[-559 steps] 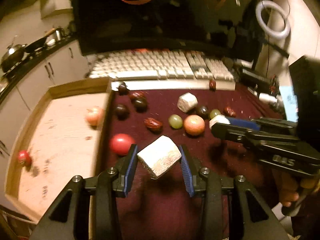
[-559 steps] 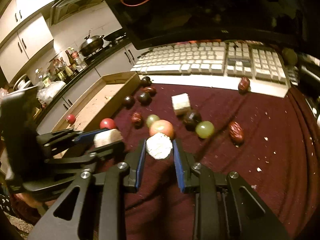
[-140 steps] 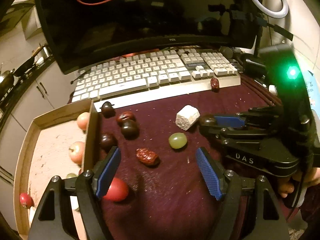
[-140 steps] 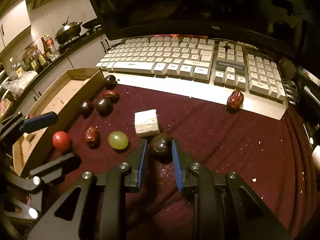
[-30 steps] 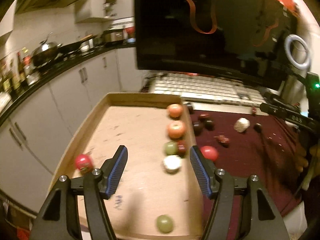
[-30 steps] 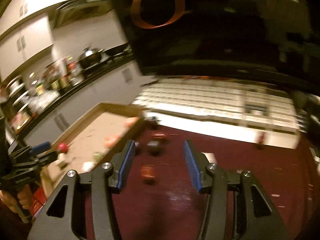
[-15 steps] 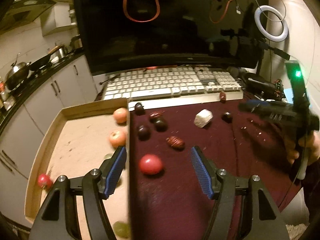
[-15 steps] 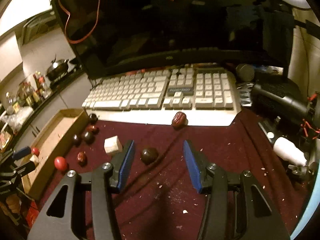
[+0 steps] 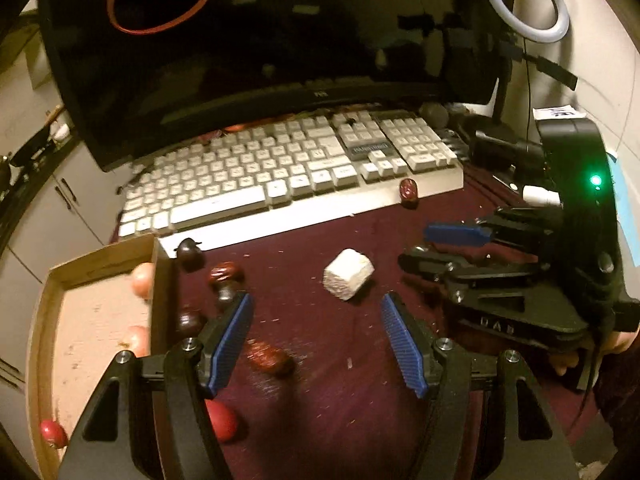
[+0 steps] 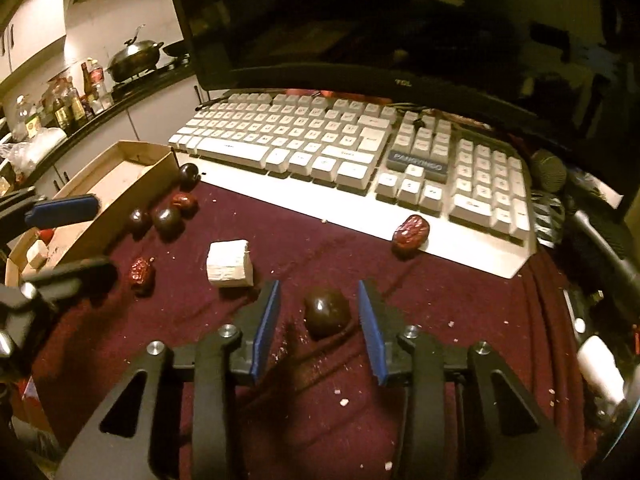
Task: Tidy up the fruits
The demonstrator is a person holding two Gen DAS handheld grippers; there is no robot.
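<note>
Ahead of my gripper a pale keyboard lies across the bench, with a dark monitor standing right behind it. Far to my left, a steel wok and bottles crowd a kitchen counter. A ring light glows upper right.

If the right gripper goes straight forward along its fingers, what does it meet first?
Most likely the dark round fruit, which lies between the open fingers of the right gripper, whose jaws have just been closing. Under it is the maroon cloth.
</note>
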